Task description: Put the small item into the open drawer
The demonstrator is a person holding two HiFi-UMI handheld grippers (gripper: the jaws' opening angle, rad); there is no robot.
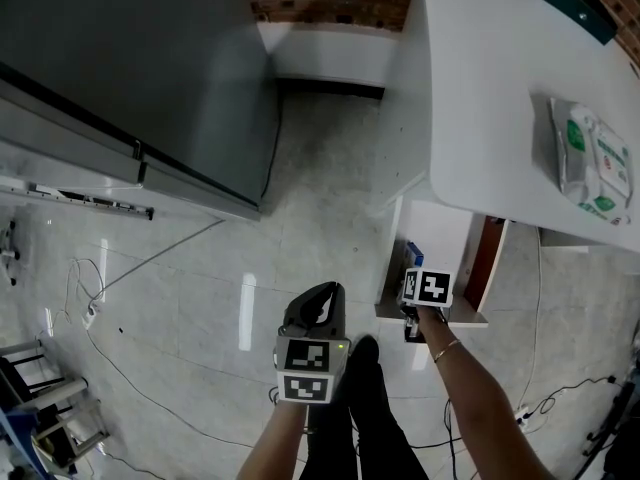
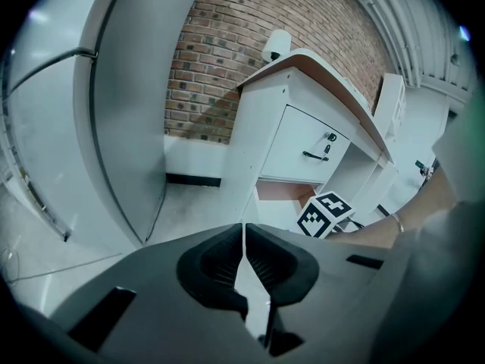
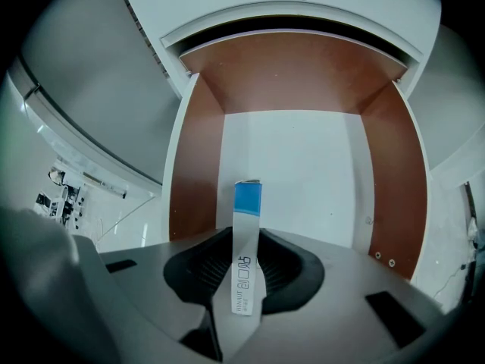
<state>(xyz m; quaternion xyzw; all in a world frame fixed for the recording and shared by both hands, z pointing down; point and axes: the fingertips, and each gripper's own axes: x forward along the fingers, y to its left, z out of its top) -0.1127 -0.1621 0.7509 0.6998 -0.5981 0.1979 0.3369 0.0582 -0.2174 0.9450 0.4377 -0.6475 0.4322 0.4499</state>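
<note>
Right gripper [image 3: 244, 237] fingers clamp small item [image 3: 247, 203] over open drawer [image 3: 303, 165], left gripper [image 2: 244, 237] fingers together; early release may drop it short.

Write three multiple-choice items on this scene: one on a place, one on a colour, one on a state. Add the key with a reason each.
1. Where is the slim box?
A. On the table top.
B. Between the right gripper's fingers, over the open drawer.
C. On the floor.
2. What colour is the box's far end?
A. Red.
B. Green.
C. Blue.
3. How do the left gripper's fingers stand?
A. Together, nothing between them.
B. Wide apart.
C. Closed on a box.
Key: 1 B, the right gripper view shows it there; 2 C, its tip is blue; 3 A, they meet with nothing held.
</note>
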